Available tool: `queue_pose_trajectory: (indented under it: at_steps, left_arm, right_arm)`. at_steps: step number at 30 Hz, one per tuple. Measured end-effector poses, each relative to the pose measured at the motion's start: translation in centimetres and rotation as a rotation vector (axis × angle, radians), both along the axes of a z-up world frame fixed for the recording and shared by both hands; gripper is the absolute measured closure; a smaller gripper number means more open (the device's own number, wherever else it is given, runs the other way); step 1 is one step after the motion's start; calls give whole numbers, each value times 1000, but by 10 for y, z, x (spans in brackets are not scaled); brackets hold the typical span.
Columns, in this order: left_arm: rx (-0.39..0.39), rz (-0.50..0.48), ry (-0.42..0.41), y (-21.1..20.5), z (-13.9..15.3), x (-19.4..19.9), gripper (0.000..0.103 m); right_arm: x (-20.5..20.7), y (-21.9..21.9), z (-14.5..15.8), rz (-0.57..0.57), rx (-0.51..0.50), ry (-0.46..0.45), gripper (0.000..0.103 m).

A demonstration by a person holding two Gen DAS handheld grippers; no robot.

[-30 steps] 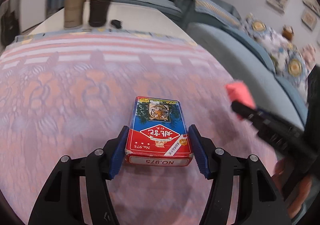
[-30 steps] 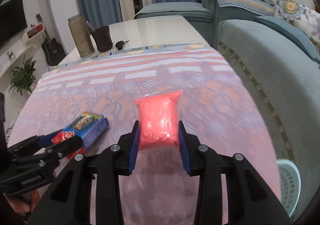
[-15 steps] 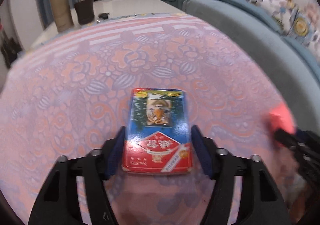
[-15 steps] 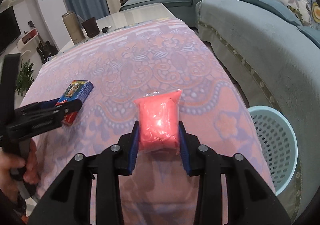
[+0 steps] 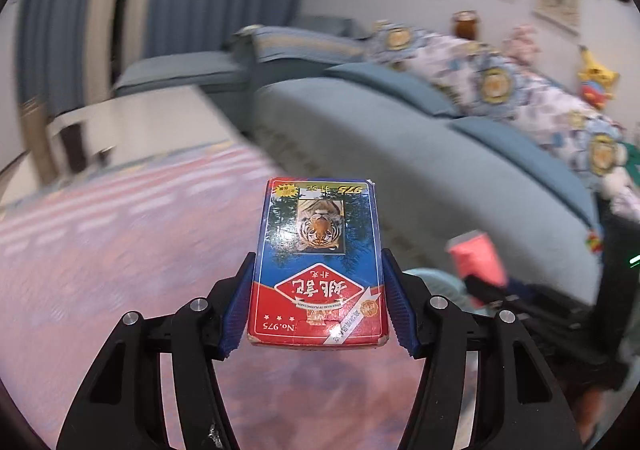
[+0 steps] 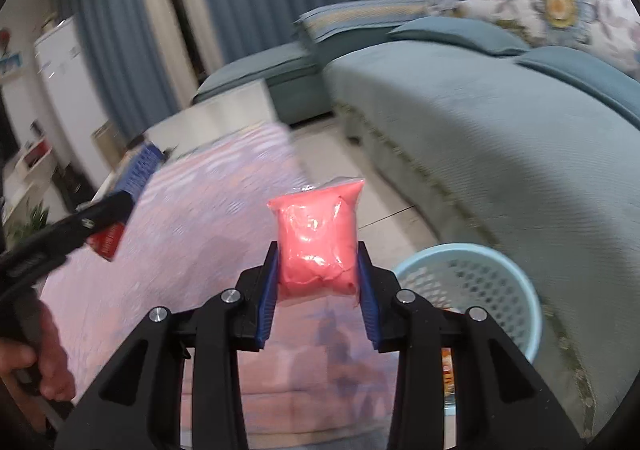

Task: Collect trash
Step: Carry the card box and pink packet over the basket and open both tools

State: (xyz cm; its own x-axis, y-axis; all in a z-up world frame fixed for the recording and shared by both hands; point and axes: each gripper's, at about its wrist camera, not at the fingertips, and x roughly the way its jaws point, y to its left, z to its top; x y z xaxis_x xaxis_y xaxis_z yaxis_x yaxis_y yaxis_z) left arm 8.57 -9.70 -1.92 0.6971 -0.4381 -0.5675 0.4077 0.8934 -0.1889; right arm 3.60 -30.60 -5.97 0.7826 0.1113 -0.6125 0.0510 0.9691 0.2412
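Left gripper (image 5: 318,304): blue pads clamped on the long sides of a card box (image 5: 319,266), which juts forward between the fingers, clear of the bench.
Right gripper (image 6: 318,288): narrow gap, pads pressed on the lower part of a pink bag (image 6: 318,240) that stands up above the fingers.
Card box: red and blue, tiger picture, seen upside down.
Bench (image 6: 200,217): pink patterned cloth, below both grippers.
Basket (image 6: 468,286): pale blue, meshed, on the floor just right of the right gripper, beside the bench edge.
Sofa (image 6: 500,137): teal, behind the basket.
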Motion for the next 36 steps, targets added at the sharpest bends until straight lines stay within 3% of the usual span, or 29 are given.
queue_pose_trajectory:
  at_steps: [5,10,16,20,28,32,36]
  left_arm:
    - [-47,-137,45,-65,-3,3,46]
    - [-16,-247,112,-121,-42,13,46]
    - [-11,-319,224,-149,-97,28,44]
    - [-44,-315,267,-144,-112,36,38]
    - [-45,-278,198,-120,-93,33,30]
    - [-48,-263,131,-109,-72,24,27]
    - [-20,-220,-6,-81,-44,3,24]
  right_arm:
    - [-4,-59,-12,-149,24,50,70]
    - [-1,-102,-48,-272,40,165,70]
    - [7,-131,-93,-346,90,286,68]
    - [10,-132,-105,-351,93,314,67]
    - [0,-126,-93,-330,81,273,63]
    - [-10,-110,-62,-304,26,185,60]
    - [-27,-86,-27,-284,-60,44,59]
